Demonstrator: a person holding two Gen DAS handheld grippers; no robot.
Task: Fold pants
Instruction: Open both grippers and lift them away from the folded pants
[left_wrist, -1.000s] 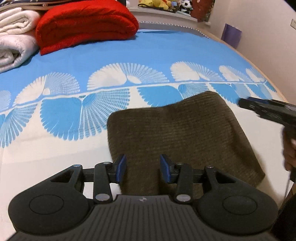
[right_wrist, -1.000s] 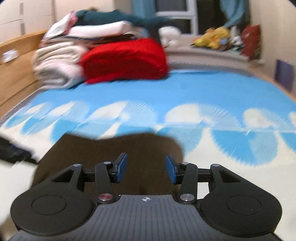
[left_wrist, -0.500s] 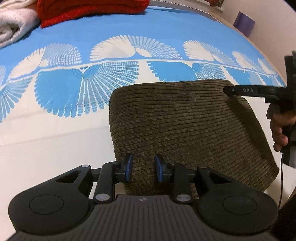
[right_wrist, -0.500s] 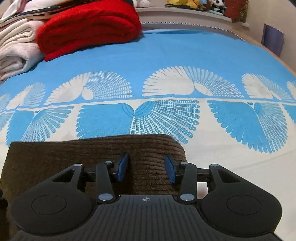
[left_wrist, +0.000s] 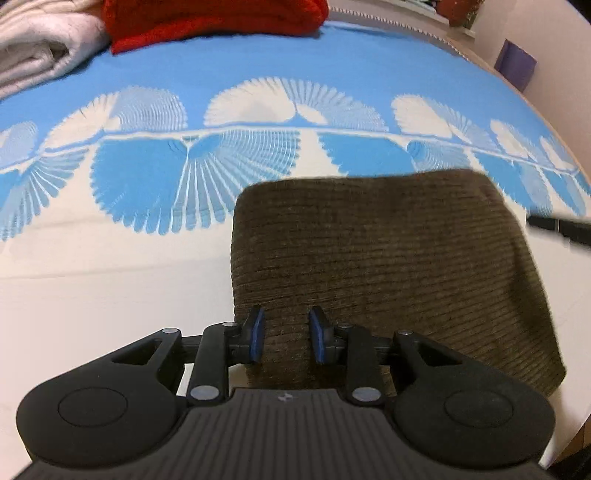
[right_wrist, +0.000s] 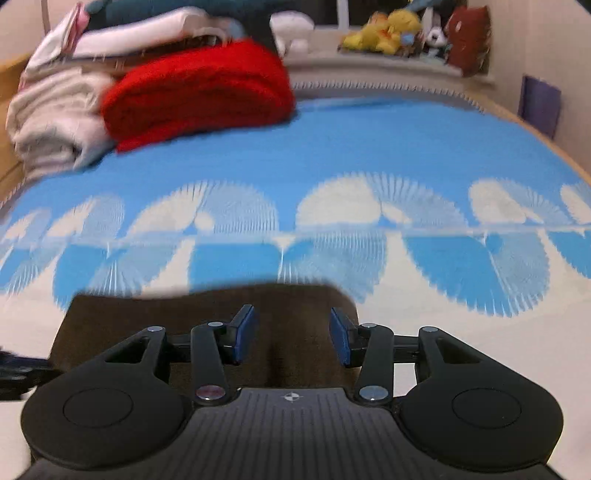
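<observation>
So the pants (left_wrist: 388, 273) are folded into a chunky brown corduroy rectangle, lying flat on the cream strip of the bed (left_wrist: 110, 288) close to its near edge, just below the blue fan-pattern band of the bedspread.

Left tongs (left_wrist: 284, 339) sit low over the near left corner of the bundle. The blue pads stand narrow with a ridge of the brown fabric showing between them, but I can't tell if they're actually pinching it or just hovering above.

Right tongs (right_wrist: 291, 339) are over the bundle's right end, pads a good bit wider apart, brown fabric visible in the gap and no obvious contact. That view is blurry.

From the left camera you can see a dark tip of the right tongs poking in from the right, beside the pants' right edge.

Far end of the bed: a folded red blanket (right_wrist: 199, 92) next to a stack of white bedding (right_wrist: 55, 118), well apart from the pants.
</observation>
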